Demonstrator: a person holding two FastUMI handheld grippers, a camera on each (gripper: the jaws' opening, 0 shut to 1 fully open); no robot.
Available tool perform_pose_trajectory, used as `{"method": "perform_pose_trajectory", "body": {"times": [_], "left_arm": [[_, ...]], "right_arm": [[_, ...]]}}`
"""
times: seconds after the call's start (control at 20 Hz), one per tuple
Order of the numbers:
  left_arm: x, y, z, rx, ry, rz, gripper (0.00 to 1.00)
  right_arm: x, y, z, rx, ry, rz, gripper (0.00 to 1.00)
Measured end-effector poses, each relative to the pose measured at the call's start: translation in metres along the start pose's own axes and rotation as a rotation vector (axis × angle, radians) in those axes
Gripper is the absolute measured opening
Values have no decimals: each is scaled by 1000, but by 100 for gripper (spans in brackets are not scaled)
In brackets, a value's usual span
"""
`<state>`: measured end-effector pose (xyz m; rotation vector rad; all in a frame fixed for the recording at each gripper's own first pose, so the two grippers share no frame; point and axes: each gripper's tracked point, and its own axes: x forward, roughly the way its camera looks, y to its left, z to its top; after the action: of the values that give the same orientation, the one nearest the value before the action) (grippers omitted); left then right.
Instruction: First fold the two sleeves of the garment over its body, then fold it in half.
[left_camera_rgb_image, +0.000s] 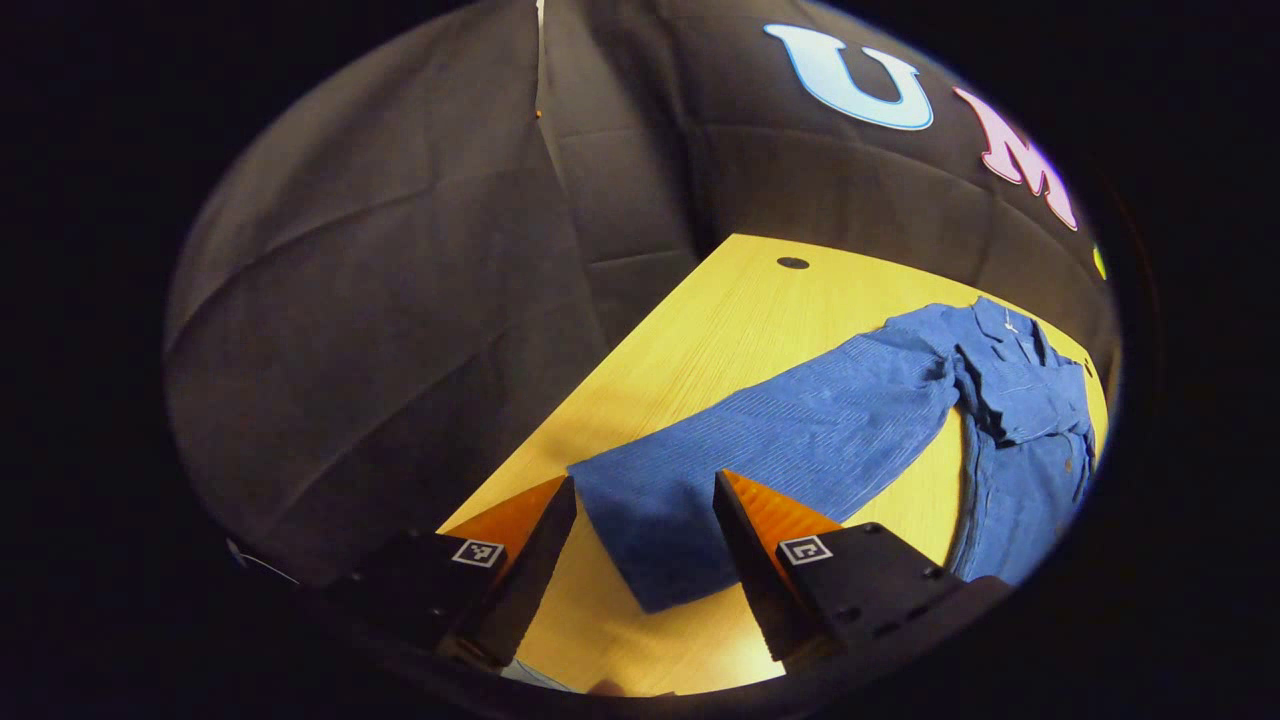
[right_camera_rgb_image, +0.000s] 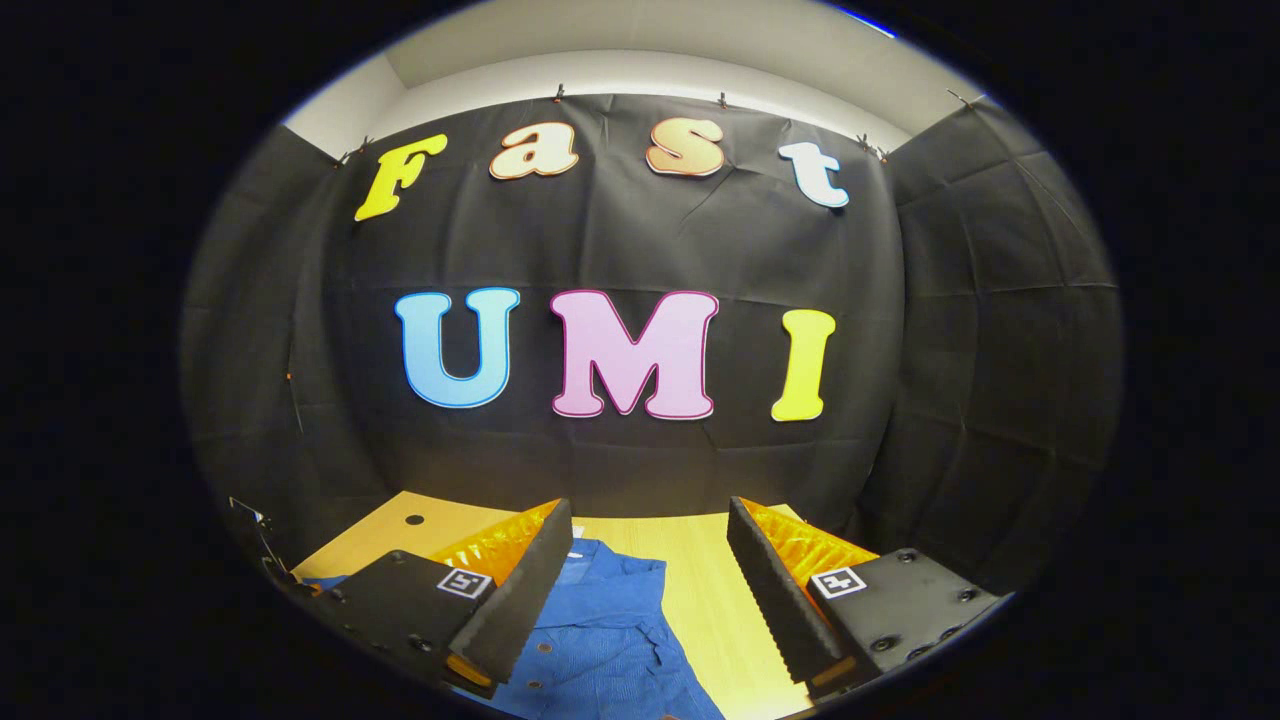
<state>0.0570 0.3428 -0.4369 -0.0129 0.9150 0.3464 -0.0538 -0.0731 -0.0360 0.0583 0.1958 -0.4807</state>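
Both jaws stood spread, gripping nothing. We saw the shirt (left_camera_rgb_image: 1020, 420) lying flat on the counter (left_camera_rgb_image: 740, 320), one sleeve (left_camera_rgb_image: 760, 460) stretched toward our left gripper (left_camera_rgb_image: 645, 535). Sleeve-folding looked unstarted; next we judged the cuff needed pinching.

Garment (left_camera_rgb_image: 1010, 420) flat on table (left_camera_rgb_image: 740, 310); sleeve (left_camera_rgb_image: 760, 450) probably outstretched.

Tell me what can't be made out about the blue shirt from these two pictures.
- Left gripper view: the blue shirt has its far side and hem cut off at the picture's right edge; the second sleeve can't be told.
- Left gripper view: the cuff of the near sleeve is partly hidden behind the left tool, whose fingers stand apart.
- Right gripper view: the right tool, open, covers part of the shirt's front; the bottom edge cuts off the rest.
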Motion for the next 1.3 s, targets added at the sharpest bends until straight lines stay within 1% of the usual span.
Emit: {"method": "perform_pose_trajectory", "body": {"times": [0.05,0.1,0.25,0.3,0.35,0.55,0.65,0.8,0.9,0.95,1.0,1.05,1.2,1.3], "left_arm": [[2,2,-3,5,14,7,82],[4,4,-5,10,23,19,83],[9,5,-11,11,46,31,83],[10,4,-14,12,55,30,83],[11,3,-17,17,61,28,83],[12,5,-13,55,48,35,83],[14,4,-12,48,44,33,82],[16,-2,-13,-8,50,-4,82],[17,-9,-15,-46,60,-55,78],[18,-8,-15,-51,63,-66,78],[18,-9,-17,-35,67,-71,70],[17,-11,-16,-15,64,-85,70],[20,-25,-13,42,54,-143,39],[18,-28,-12,60,63,-149,19]], "right_arm": [[0,1,-2,2,4,1,92],[0,1,-3,4,6,0,100],[-2,0,-3,14,10,-1,100],[-3,-1,-2,17,7,-3,99],[-2,-3,-2,17,5,-7,92],[-3,-5,-2,19,10,-12,92],[-3,-4,-3,22,13,-11,92],[-3,-3,-5,29,17,-9,92],[-3,-3,-7,37,21,-9,92],[-3,-3,-8,41,25,-10,92],[-4,-3,-8,47,28,-10,92],[-4,-2,-9,55,31,-10,99],[-5,-1,-13,74,43,-8,100],[-6,0,-14,76,47,-8,99]]}}
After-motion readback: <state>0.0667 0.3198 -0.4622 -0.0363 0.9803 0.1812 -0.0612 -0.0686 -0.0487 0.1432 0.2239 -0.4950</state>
